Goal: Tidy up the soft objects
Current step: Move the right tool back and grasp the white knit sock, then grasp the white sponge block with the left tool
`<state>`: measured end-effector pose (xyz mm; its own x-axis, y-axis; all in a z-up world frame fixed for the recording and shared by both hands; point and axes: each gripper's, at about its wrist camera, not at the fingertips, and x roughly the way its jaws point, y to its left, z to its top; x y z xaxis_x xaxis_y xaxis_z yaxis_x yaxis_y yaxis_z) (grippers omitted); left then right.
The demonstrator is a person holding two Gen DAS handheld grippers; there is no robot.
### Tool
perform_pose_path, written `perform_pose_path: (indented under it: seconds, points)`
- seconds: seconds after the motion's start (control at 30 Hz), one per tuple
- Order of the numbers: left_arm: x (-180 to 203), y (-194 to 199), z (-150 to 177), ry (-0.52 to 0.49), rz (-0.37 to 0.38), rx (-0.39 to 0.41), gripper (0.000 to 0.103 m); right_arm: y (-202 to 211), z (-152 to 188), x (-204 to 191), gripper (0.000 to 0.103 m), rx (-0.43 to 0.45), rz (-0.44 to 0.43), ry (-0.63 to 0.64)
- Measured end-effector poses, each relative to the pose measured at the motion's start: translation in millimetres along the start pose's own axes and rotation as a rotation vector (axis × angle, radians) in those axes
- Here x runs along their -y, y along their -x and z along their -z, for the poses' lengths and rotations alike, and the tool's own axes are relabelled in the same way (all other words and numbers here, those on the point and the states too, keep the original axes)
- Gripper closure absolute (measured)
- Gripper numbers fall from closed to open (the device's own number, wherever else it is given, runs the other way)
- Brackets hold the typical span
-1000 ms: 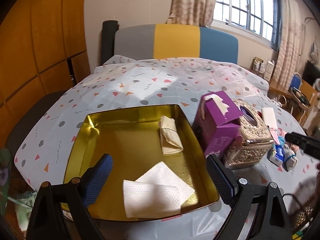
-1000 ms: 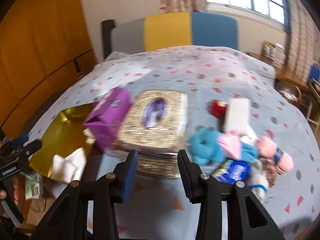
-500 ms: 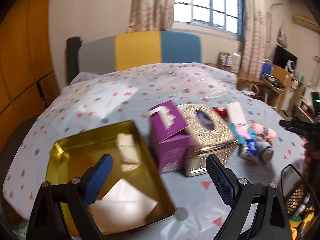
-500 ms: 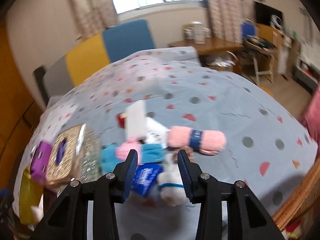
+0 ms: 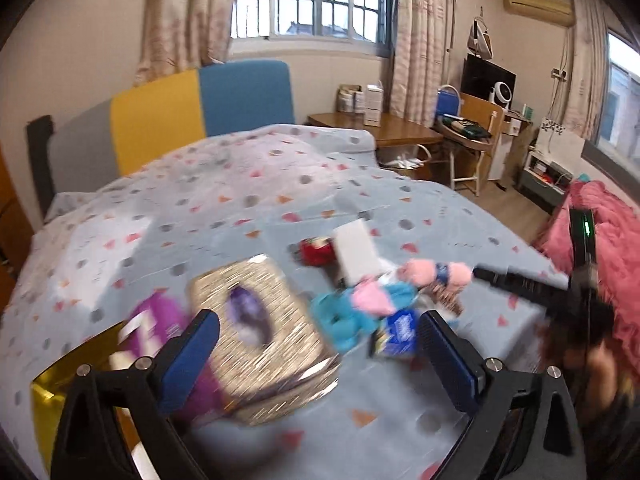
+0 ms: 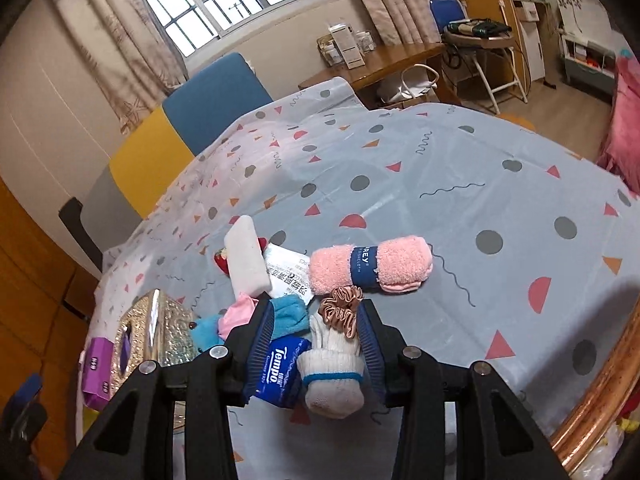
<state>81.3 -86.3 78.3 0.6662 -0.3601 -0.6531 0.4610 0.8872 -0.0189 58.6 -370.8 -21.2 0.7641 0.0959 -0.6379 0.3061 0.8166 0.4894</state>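
A pile of soft things lies on the patterned cloth (image 6: pixel 480 184): a rolled pink towel (image 6: pixel 372 266), a brown scrunchie (image 6: pixel 342 308), a white glove (image 6: pixel 332 368), a blue Tempo tissue pack (image 6: pixel 280 372), a blue sock (image 6: pixel 288 316) and a white sponge (image 6: pixel 246 260). My right gripper (image 6: pixel 314 308) hangs open low over the pile, its fingers either side of the glove and the tissue pack. My left gripper (image 5: pixel 320 340) is open and empty, back from the blurred pile (image 5: pixel 372 300). The gold tray (image 5: pixel 52 392) shows only at the lower left.
A gold tissue box (image 5: pixel 256 328) and a purple box (image 5: pixel 160 324) stand between the tray and the pile. A copper-coloured basket rim (image 6: pixel 600 392) curves at the lower right. A pink blanket (image 6: pixel 624 120), a desk and chairs stand beyond the table.
Both views have swung right, away from the gold tray. The right gripper rolled and came down over the soft pile. Neither gripper's gap has visibly changed.
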Motion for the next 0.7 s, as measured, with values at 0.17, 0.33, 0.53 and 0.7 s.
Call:
perform_pose_path:
  seconds: [0.17, 0.33, 0.53, 0.7]
  points:
    - [25.2, -72.4, -41.8, 0.062, 0.061, -0.152, 0.004, -0.8, -1.2, 9.1, 0.058, -0.006, -0.042, -0.044]
    - [40.8, -143.2, -65.0, 0.096, 0.03, -0.215, 0.005, -0.8, -0.1, 8.3, 0.054, -0.009, -0.078, -0.041]
    - [32.9, -218.6, -67.0, 0.169, 0.003, -0.331, 0.001, -5.1, -0.9, 10.6, 0.053, -0.027, -0.13, -0.051]
    - [27.2, -251.5, -65.1, 0.24, -0.007, -0.367, 0.0, -7.0, -0.8, 12.9, 0.052, -0.035, -0.155, -0.062]
